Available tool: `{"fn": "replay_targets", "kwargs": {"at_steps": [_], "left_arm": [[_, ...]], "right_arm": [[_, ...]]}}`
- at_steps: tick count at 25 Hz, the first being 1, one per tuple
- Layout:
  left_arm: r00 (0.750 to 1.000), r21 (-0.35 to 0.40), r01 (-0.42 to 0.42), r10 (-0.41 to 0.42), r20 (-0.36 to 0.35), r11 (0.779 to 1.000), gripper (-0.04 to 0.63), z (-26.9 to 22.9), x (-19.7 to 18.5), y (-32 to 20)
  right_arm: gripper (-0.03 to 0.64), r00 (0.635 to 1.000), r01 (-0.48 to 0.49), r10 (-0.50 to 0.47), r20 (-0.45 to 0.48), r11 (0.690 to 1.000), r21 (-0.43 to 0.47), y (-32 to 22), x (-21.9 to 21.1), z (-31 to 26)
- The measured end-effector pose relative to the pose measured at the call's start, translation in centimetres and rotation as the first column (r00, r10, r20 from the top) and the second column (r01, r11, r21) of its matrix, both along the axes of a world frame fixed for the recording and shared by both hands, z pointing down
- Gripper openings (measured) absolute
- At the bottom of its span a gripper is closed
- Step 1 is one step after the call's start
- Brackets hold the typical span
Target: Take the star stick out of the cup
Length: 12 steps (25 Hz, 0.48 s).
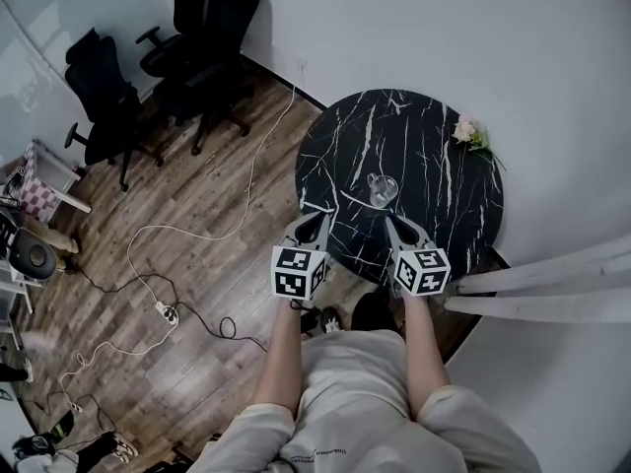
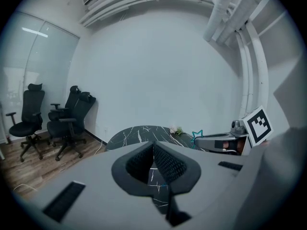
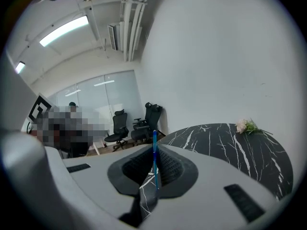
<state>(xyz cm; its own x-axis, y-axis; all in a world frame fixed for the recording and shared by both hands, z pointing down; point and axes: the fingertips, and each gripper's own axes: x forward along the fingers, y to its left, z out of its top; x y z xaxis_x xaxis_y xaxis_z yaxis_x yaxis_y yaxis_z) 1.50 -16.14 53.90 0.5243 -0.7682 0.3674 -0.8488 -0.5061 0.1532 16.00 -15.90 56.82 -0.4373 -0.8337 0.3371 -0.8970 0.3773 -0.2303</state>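
From the head view, a round black marble table (image 1: 434,166) stands against the white wall with a clear cup (image 1: 383,190) near its middle and a small bunch of flowers (image 1: 471,134) at its far rim, well apart from the cup. The left gripper (image 1: 314,221) and the right gripper (image 1: 392,225) reach over the near edge side by side, and the cup sits just beyond the right one's tips. Black office chairs (image 1: 197,37) crowd the far left corner, and a white cable (image 1: 251,180) trails over the wood floor to a power strip (image 1: 166,312). In the left gripper view the jaws are clenched with nothing between them. The other gripper juts in from the right, and the teal star of the star stick (image 2: 196,135) pokes up at its tip, above the tabletop. In the right gripper view the jaws are pinched on the stick's thin blue shaft, which stands upright between the pads. Past them lie the table and the flowers, with the chairs further back. No view shows whether the stick's lower end is in the cup.
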Motion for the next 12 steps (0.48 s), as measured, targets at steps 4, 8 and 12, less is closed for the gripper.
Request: {"fn": "replay_targets", "kwargs": {"at_steps": [4, 8, 12], "left_arm": [[1.0, -0.001, -0.01, 0.01, 0.0, 1.0, 0.023, 0.06, 0.17, 0.26], [1.0, 0.0, -0.018, 0.018, -0.004, 1.0, 0.023, -0.01, 0.38, 0.23], [1.0, -0.005, -0.021, 0.021, -0.02, 1.0, 0.023, 0.0, 0.68, 0.14]], "right_arm": [[0.044, 1.0, -0.011, 0.011, 0.01, 1.0, 0.002, 0.26, 0.13, -0.13], [0.044, 1.0, -0.017, 0.017, 0.002, 1.0, 0.007, 0.45, 0.15, -0.22], [0.044, 1.0, -0.011, 0.011, -0.01, 1.0, 0.011, 0.73, -0.01, -0.4]]}}
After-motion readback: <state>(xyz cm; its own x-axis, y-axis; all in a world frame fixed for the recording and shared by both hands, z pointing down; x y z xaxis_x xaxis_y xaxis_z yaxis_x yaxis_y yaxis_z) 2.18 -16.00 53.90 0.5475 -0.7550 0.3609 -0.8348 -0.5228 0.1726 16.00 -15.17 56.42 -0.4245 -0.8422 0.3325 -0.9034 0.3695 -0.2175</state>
